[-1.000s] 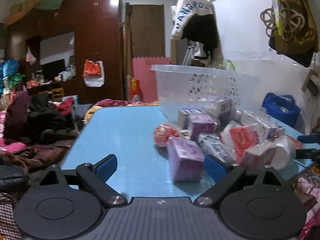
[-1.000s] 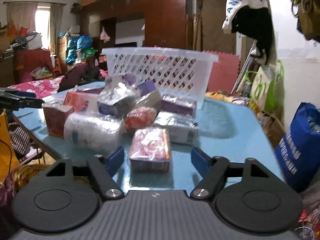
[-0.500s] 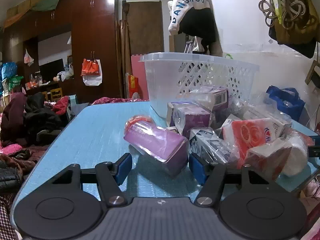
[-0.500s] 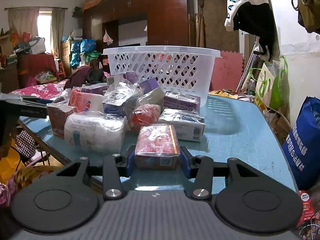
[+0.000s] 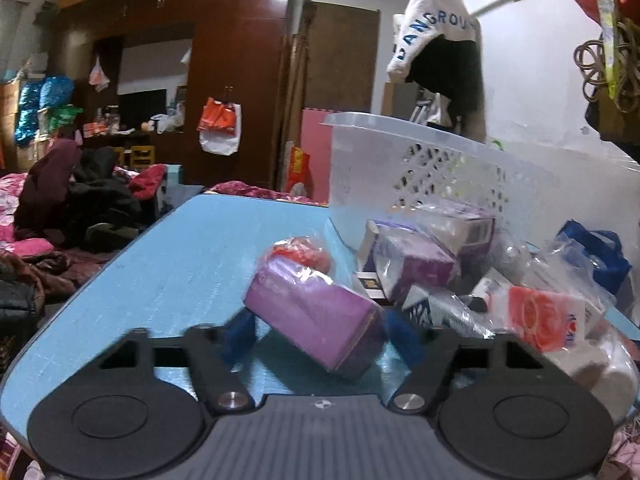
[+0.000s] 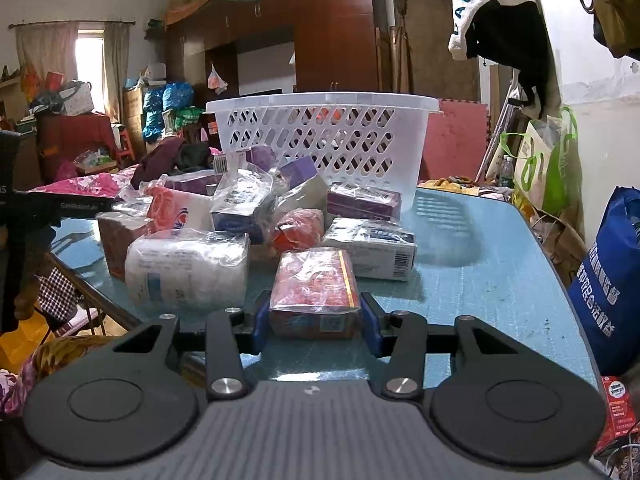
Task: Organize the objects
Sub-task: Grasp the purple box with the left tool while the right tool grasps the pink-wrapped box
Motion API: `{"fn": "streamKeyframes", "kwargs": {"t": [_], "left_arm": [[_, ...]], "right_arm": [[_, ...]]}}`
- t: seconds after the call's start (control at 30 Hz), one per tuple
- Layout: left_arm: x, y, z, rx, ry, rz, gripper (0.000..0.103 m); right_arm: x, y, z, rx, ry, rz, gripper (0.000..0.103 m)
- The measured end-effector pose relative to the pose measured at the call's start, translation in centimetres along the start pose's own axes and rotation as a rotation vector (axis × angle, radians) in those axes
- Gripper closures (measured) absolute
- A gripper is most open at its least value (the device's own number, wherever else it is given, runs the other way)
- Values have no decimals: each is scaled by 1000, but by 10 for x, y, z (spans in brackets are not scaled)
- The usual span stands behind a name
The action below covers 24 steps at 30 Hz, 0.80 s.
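A pile of wrapped packets and boxes lies on a blue table [image 5: 192, 256] in front of a white perforated basket [image 6: 320, 136], which also shows in the left wrist view [image 5: 420, 160]. My left gripper [image 5: 320, 334] is shut on a purple wrapped box [image 5: 316, 320], tilted and lifted at one end. My right gripper [image 6: 314, 322] is shut on a red wrapped packet [image 6: 314, 292] that rests at the near side of the pile. The left gripper's arm [image 6: 60, 206] shows at the left edge of the right wrist view.
A white roll pack [image 6: 186, 268], a rose-print tissue pack [image 6: 176, 208] and a barcode box [image 6: 370, 248] crowd the pile. A blue bag [image 6: 612, 280] stands beside the table on the right. Clothes [image 5: 72, 200] lie beyond the table's left edge.
Both grippers closed from wide open: the left onto the purple box, tipping and raising it; the right onto the red packet. Both moved in toward the pile.
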<state>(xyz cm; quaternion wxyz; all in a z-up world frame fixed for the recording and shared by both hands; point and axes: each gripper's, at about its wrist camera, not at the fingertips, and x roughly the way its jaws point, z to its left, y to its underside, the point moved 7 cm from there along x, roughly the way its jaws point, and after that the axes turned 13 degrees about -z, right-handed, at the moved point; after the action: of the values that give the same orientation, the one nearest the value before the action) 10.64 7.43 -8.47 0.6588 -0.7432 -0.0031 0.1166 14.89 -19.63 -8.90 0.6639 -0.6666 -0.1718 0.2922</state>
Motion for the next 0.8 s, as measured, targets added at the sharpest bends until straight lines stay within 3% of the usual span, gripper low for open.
{"fn": "streamKeyframes", "kwargs": {"t": [0.03,0.1,0.47,0.63,0.8], "left_arm": [[-1,0,2,-4,-5,-4,53],[-2,-1,5,-18,9,-13,57],[-19,-20,-6,40,32,-148,59],[-21,-55,-20,54,93,-216,59],[2,-107,-44,45,187,-242,59]], "right_arm": [[0,0,0,1,-1,-2,54],[-1,-1,-2,7,0,-9,54],[-8,-16,-10,28,9,-57,55],[-7,-50,-14,11,5,-113,55],[24,-106,-12,-41,-8,-164,55]]}}
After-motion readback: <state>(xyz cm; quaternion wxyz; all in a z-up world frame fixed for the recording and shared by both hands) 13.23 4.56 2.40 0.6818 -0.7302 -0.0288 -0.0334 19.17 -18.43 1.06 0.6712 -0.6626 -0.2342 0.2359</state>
